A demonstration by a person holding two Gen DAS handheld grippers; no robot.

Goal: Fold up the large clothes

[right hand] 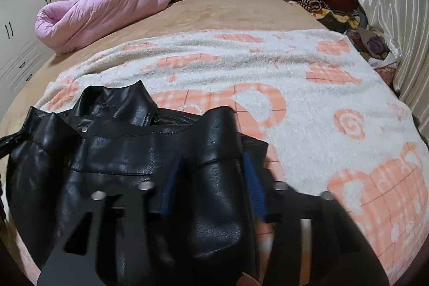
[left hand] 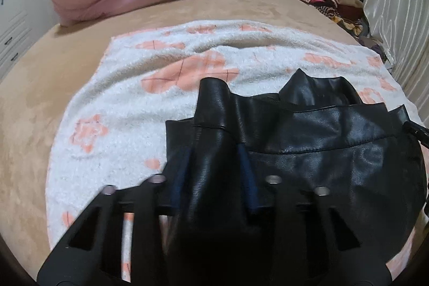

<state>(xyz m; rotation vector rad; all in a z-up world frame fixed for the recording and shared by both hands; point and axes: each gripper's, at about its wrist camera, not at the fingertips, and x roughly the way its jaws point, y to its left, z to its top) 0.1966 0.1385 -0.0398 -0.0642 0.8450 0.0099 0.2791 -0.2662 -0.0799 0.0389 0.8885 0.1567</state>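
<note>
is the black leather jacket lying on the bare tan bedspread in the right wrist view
No, the black leather jacket, gripped by the right gripper, is over the white blanket with orange patterns, which covers the tan bedspread there.

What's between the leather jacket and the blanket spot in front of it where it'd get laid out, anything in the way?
Nothing visible. Both grippers, left and right, grip the black leather jacket, and the flowered blanket ahead shows only its own wrinkles.
</note>
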